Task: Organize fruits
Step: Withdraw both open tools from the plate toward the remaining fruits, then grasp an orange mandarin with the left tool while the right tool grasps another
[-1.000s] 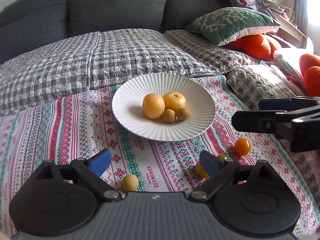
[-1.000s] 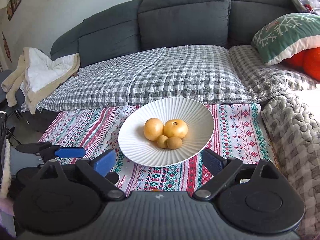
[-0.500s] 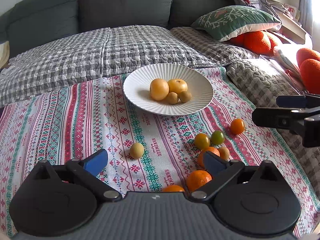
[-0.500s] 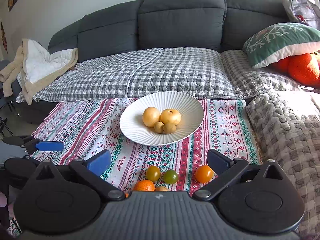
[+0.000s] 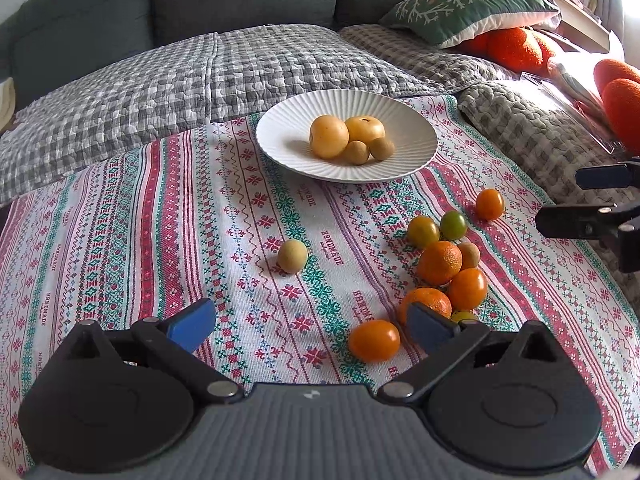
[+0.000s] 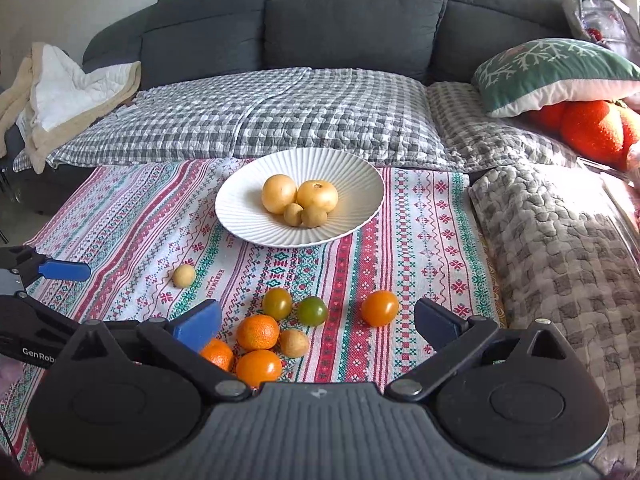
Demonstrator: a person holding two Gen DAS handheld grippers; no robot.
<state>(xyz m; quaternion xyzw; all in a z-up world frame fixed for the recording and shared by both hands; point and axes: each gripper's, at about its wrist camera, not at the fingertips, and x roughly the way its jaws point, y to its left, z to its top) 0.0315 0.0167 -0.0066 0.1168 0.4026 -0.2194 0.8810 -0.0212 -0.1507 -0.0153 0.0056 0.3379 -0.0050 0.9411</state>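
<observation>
A white ribbed plate on the patterned cloth holds two yellow fruits and two small tan ones. Nearer lies a loose cluster: mandarins, orange tomatoes, greenish tomatoes and several more. One small tan fruit lies alone to the left. My left gripper is open and empty above the cloth, an orange tomato just ahead of it. My right gripper is open and empty, hanging over the cluster.
The cloth covers a low table in front of a grey sofa with a checked quilt. A green cushion, orange plush balls and a textured blanket lie to the right. A cream blanket sits far left.
Both grippers have drawn back from the plate and opened a little wider. The plate looks farther off, and the loose cluster of fruit has come into view in front of both.
</observation>
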